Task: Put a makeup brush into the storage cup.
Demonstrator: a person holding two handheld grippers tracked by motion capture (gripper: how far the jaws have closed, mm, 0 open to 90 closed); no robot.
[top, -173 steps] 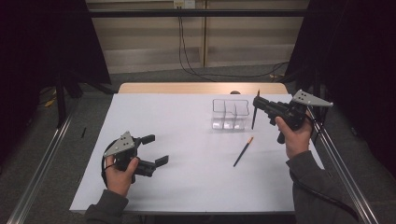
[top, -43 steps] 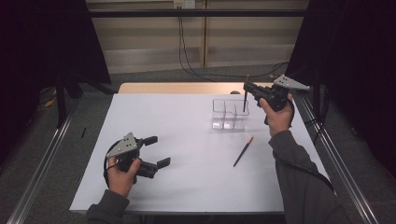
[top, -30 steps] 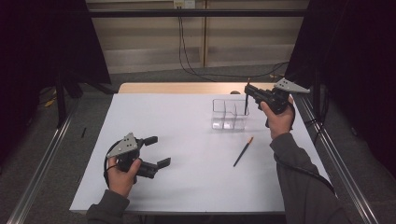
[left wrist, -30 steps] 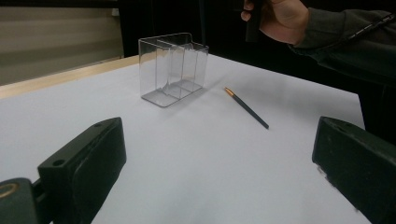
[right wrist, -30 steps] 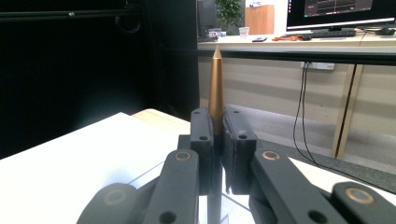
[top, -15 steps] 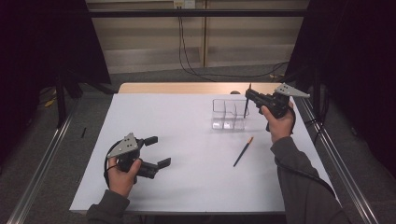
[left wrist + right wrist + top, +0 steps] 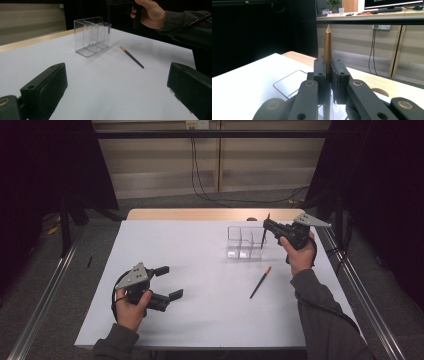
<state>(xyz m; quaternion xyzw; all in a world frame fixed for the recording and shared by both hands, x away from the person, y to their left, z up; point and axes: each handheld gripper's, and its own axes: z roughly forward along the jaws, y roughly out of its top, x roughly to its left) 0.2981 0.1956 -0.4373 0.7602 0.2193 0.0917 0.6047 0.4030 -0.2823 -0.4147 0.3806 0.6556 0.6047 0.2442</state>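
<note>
right claw clamped on an upright pen above the clear organizer, another pen lying nearby, left claw apart.

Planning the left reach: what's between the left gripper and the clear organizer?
Bare white table between left gripper and clear organizer, per the high view; the loose pen lies off to the side.

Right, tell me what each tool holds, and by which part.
Right tool: pen, gripped just below its gold tip. Left tool: nothing.
</note>
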